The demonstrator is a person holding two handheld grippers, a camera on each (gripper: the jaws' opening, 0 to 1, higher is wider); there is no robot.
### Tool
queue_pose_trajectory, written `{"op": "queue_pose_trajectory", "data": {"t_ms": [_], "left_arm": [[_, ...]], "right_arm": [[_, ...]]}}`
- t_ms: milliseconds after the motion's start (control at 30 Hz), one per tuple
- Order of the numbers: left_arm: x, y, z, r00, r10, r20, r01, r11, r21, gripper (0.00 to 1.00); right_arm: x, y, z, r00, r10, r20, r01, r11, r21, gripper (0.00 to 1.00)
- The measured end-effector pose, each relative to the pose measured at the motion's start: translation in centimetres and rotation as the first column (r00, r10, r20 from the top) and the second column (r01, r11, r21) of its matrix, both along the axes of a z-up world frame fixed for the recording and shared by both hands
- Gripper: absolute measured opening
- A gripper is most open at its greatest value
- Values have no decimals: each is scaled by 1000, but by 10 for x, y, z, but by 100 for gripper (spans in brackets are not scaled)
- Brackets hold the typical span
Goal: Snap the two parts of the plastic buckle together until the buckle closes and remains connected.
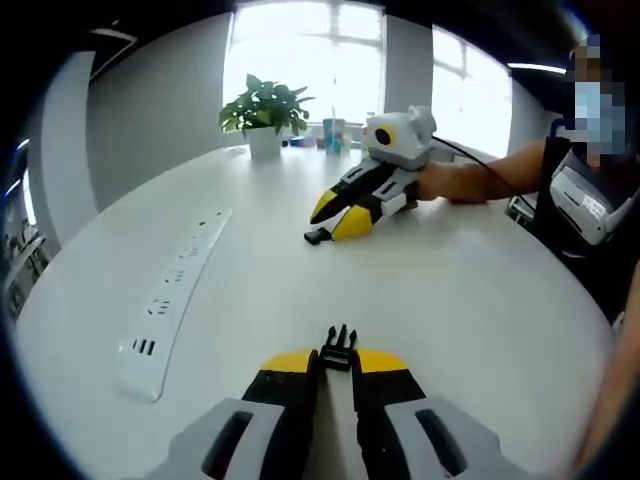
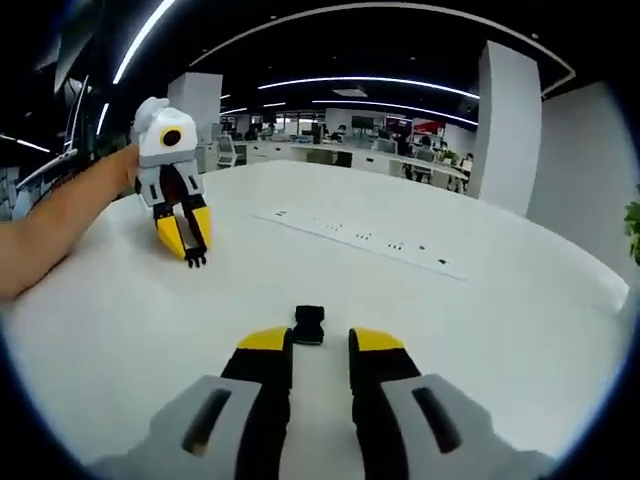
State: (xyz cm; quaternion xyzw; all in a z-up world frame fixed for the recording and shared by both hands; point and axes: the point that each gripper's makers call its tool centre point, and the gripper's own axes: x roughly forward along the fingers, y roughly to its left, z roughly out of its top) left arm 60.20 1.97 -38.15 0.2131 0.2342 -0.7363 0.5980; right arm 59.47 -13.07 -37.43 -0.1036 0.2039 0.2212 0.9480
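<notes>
Not yet snapped together. Two halves of the buckle well apart on the white bench, each at the tip of its own claw.

In the left gripper view: pronged half pinched between the tips of the left claw, jaws drawn close on it, prongs pointing forward and away. In the right gripper view: socket half low over the bench at the tips of the right claw, lying against one jaw with a gap to the other. Cannot tell whether truly clamped or only resting there.

Judged done: both halves picked out and roughly facing one another across the bench. Judged left: bringing the two claws together, lining prongs up with the socket mouth, pressing until the catch holds, then checking that it stays shut. Both halves within sight, as the task asks.

Given by the left gripper view alone: right claw from outside, yellow tips down on the bench, a dark piece poking out in front; a potted plant by a bright window; a person's forearm behind that claw.

Given by the right gripper view alone: left claw from outside, tips down, prongs showing beneath; the gap between the right jaws; an open office beyond. Power strip on the bench in both.
</notes>
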Motion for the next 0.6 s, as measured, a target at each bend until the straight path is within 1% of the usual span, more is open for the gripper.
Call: {"op": "queue_pose_trajectory", "data": {"t_ms": [33,100,200,333,433,500,533,600], "left_arm": [[-1,0,0,1000,-1,-1,1,1000,0,13],[-3,0,0,1000,-1,-3,1,1000,-1,13],[-3,0,0,1000,0,-4,0,1000,-3,13],[0,0,0,1000,0,-6,0,1000,-3,13],[-2,0,0,1000,-3,-10,3,1000,-3,13],[-5,0,0,1000,-3,-12,3,1000,-4,13],[-6,0,0,1000,-3,-12,3,1000,-4,13],[-5,0,0,1000,-3,-14,3,1000,-6,13]], "right_arm": [[0,1,0,1000,6,-1,-6,1000,5,21],[-1,11,3,999,47,4,-47,998,52,22],[-1,11,2,999,53,6,-53,998,17,21],[2,9,-1,998,55,4,-55,998,3,18],[3,10,-1,999,55,-2,-55,998,11,19],[2,14,-4,997,65,-31,-64,997,40,17],[3,15,-3,998,62,-26,-61,997,56,18],[2,15,-3,998,63,-27,-61,996,57,17]]}}
